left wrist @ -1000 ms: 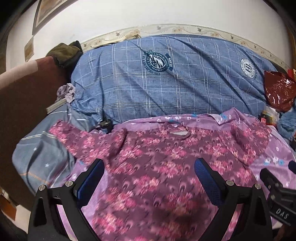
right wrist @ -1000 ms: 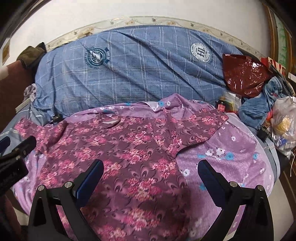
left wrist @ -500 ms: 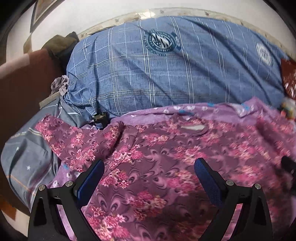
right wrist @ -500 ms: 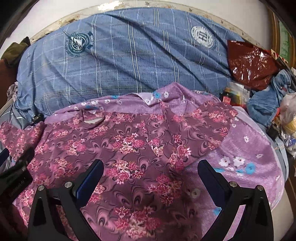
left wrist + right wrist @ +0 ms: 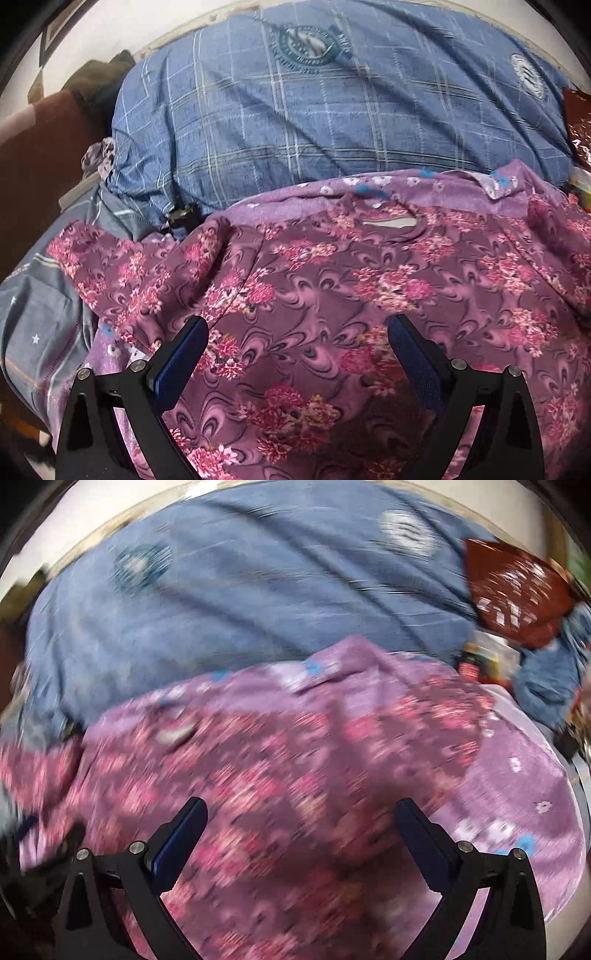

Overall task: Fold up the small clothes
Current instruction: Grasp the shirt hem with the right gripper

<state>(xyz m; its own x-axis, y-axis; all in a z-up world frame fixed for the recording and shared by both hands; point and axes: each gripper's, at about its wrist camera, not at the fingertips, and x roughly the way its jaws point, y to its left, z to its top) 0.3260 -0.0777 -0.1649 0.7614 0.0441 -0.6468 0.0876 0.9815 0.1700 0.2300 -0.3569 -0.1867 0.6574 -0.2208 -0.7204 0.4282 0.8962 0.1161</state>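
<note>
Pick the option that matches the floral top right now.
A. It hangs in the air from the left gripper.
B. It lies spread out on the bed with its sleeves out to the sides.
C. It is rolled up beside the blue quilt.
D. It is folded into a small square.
B: the floral top lies flat, neckline toward the blue quilt, and both the left gripper and the right gripper are open above it.

ahead: blue quilt point(image 5: 332, 122) blocks | right: clutter, blurred point(image 5: 517, 602)
</note>
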